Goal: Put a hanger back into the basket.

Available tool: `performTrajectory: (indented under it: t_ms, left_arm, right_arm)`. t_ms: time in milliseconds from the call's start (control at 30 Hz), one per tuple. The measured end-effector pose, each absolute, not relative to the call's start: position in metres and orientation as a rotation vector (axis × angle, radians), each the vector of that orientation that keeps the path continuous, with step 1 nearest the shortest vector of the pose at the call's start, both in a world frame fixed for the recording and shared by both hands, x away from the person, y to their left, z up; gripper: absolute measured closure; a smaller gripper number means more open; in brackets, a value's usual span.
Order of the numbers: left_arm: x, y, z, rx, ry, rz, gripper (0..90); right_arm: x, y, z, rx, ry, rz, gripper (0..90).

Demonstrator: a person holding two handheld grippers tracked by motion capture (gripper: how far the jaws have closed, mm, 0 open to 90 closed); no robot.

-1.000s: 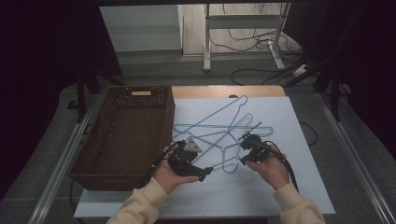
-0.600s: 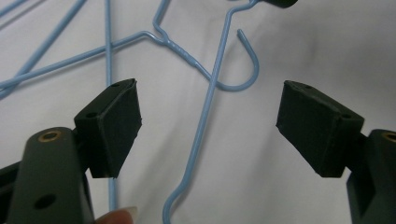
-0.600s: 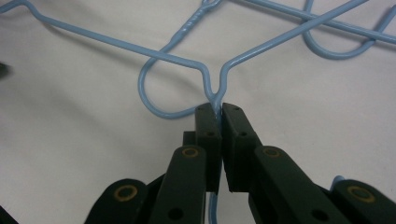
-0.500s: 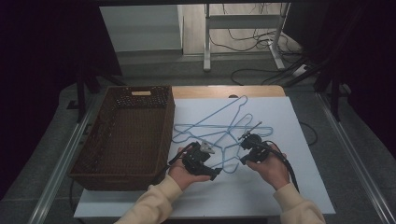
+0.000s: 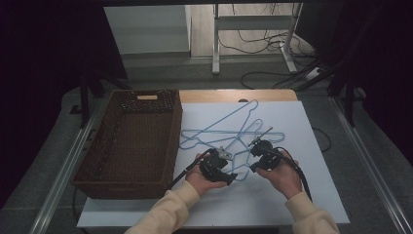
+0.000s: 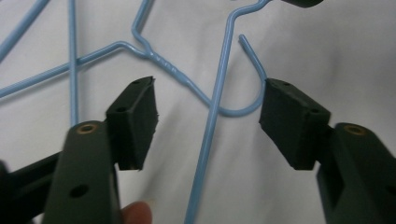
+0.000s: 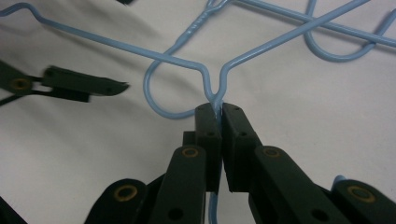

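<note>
A loose pile of light-blue wire hangers (image 5: 229, 127) lies on the white table top (image 5: 292, 126). My left gripper (image 5: 233, 168) hovers low over the pile's near edge. In the left gripper view its jaws (image 6: 210, 100) have just been closing and stand apart, pads clear of the wire. A straight hanger wire (image 6: 219, 74) and a hook (image 6: 252, 105) run between them. My right gripper (image 5: 254, 155) is shut on a hanger's bent wire (image 7: 212, 88), pinched at the pad tips (image 7: 219, 109). One left jaw (image 7: 84, 86) shows to the left of it.
A deep brown wicker basket (image 5: 131, 141) stands along the table's left side, close to the hangers. A wooden strip (image 5: 234, 95) edges the table's far side. Cables and a metal stand (image 5: 253, 39) lie on the floor beyond.
My left hand has moved right from beside the basket toward the hangers and sunk lower, and its jaws have narrowed. The right hand has kept still, grip unchanged.
</note>
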State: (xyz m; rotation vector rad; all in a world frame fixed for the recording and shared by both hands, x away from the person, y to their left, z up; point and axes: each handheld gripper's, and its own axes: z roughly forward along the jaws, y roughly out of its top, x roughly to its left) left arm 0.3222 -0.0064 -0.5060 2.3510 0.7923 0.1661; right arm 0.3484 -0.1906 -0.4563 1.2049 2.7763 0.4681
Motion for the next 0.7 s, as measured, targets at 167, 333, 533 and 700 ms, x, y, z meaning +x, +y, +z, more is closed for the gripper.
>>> performTrajectory:
  t_ms: [167,333,533,700]
  left_arm:
    - [0.324,-0.012,-0.510,2.390,0.771,0.185,52.1]
    - [0.325,-0.010,-0.509,2.394,0.756,0.161,74.5]
    - [0.323,-0.010,-0.507,2.387,0.738,0.133,83.1]
    - [0.323,-0.008,-0.505,2.396,0.716,0.116,85.1]
  right_arm:
    - [0.347,-0.190,-0.454,1.196,2.778,0.477,85.9]
    - [0.345,-0.190,-0.450,1.181,2.777,0.501,85.8]
    - [0.342,-0.191,-0.444,1.174,2.765,0.542,85.9]
    - [0.342,-0.192,-0.443,1.167,2.760,0.585,85.4]
